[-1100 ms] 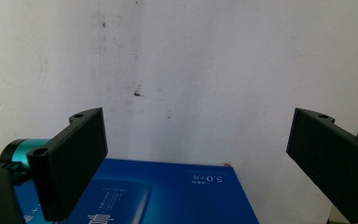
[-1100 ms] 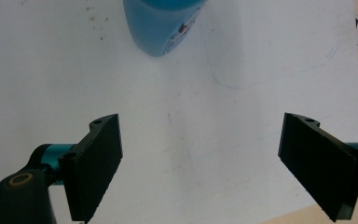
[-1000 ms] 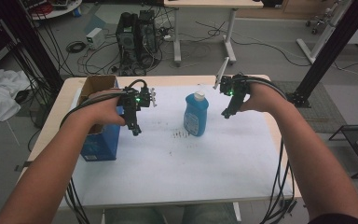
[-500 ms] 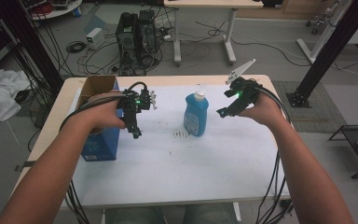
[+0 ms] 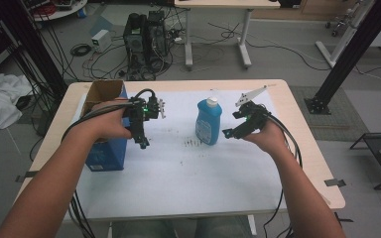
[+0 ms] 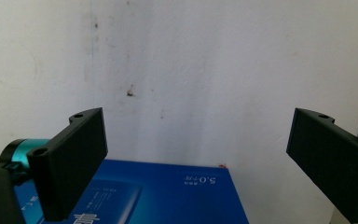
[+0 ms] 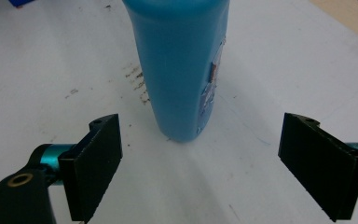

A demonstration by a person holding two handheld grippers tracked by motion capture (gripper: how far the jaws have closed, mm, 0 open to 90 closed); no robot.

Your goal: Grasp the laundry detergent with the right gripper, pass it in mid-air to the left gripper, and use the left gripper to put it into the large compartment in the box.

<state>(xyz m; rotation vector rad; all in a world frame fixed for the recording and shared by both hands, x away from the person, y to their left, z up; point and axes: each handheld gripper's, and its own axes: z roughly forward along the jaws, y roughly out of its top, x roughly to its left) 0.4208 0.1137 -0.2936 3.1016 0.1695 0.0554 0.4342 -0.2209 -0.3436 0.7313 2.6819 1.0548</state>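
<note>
Bottle (image 5: 208, 121) of blue liquid, white-capped, is seen standing upright near the middle of the white-covered counter (image 5: 188, 188), and nothing has yet been grasped. The right gripper (image 5: 232, 130) is held just beside it at its 3 o'clock, fingers (image 7: 95, 163) spread wide; in the right gripper view the bottle's base (image 7: 182, 70) lies at 12 o'clock between and beyond them, not touched. The work is judged to be at its approach: closing on the bottle and lifting it are left to be done.

The left gripper (image 5: 143, 141) is held at the bottle's 9 o'clock, well apart from it, fingers (image 6: 72, 158) likewise spread and pinching nothing. Below it a blue box (image 6: 168, 196) is seen, standing on the counter at the far 9 o'clock side, its cardboard top open (image 5: 104, 91). Dark specks (image 5: 192, 144) are scattered on the cover at the bottle's 7 o'clock. No obstacle is seen between the right gripper and the bottle; the trailing cables (image 5: 283, 134) are kept behind the hands
</note>
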